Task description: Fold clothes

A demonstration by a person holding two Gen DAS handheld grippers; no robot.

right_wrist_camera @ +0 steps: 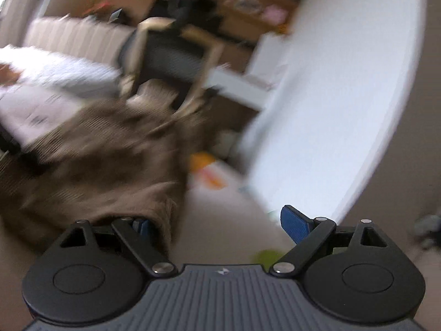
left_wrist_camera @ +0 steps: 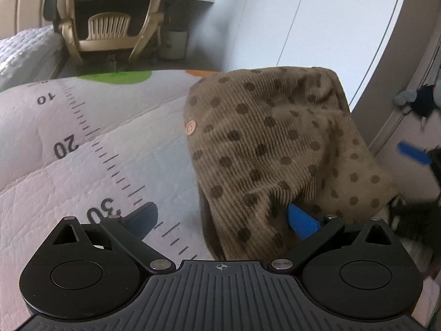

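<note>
Both hand-held grippers, left (left_wrist_camera: 223, 218) and right (right_wrist_camera: 217, 223), gape wide, gripping nothing, against a brown polka-dot corduroy garment (left_wrist_camera: 275, 143) on a ruler-printed quilt (left_wrist_camera: 82, 143).

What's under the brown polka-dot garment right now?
The brown polka-dot garment lies on a quilted mat printed with a ruler scale. Its near edge drapes over the left gripper, whose right finger pokes out. Anything else beneath is covered.

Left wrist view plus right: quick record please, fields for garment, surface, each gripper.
garment: brown dotted corduroy garment, bunched, one button showing
surface: quilted mat printed with a ruler scale
left gripper: jaws wide, one finger against the cloth, no pinch
right gripper: jaws wide, cloth over one finger, view blurred
fold: not yet tidy
</note>
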